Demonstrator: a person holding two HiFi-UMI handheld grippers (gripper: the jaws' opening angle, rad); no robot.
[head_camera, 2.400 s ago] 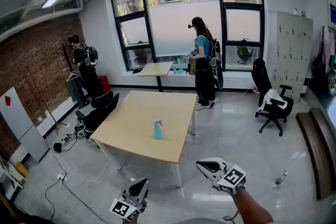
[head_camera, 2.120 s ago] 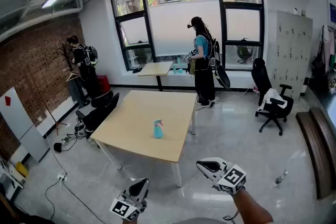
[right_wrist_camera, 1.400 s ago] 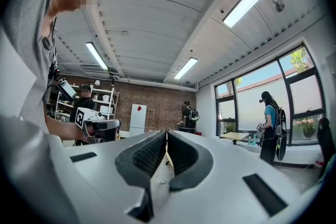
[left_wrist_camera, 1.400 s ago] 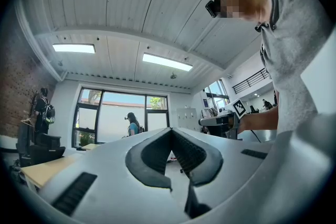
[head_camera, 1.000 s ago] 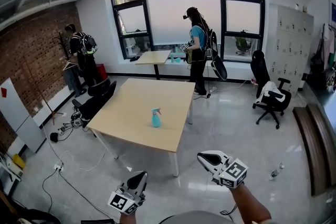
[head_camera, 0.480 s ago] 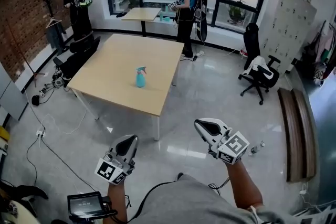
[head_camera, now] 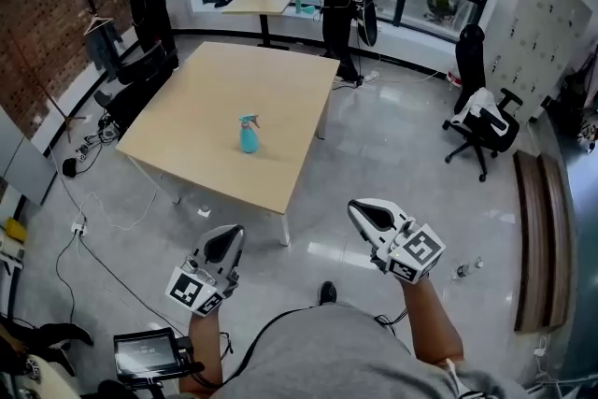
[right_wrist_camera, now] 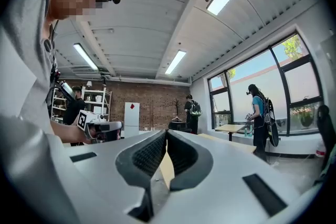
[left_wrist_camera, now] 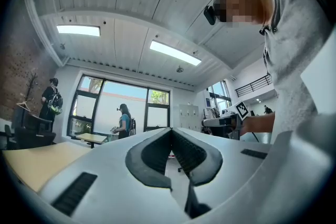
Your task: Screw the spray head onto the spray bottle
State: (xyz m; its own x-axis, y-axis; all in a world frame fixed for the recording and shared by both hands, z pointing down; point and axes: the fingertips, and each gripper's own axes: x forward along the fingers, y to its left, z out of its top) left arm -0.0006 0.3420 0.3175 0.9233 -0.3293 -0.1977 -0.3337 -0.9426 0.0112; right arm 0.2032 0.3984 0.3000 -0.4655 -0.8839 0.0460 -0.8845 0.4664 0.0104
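My left gripper (head_camera: 228, 237), jaws together on nothing, hangs over the floor short of the table (head_camera: 192, 140), where the teal spray bottle (head_camera: 249, 136) stands upright with its spray head on top, too small to show any contents and well apart from my right gripper (head_camera: 363, 211), likewise closed and empty.

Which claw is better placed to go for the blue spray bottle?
Left, probably. The left claw points nearly straight at the spray bottle; the right claw sits farther to the side. Both are shut, empty, short of the table.
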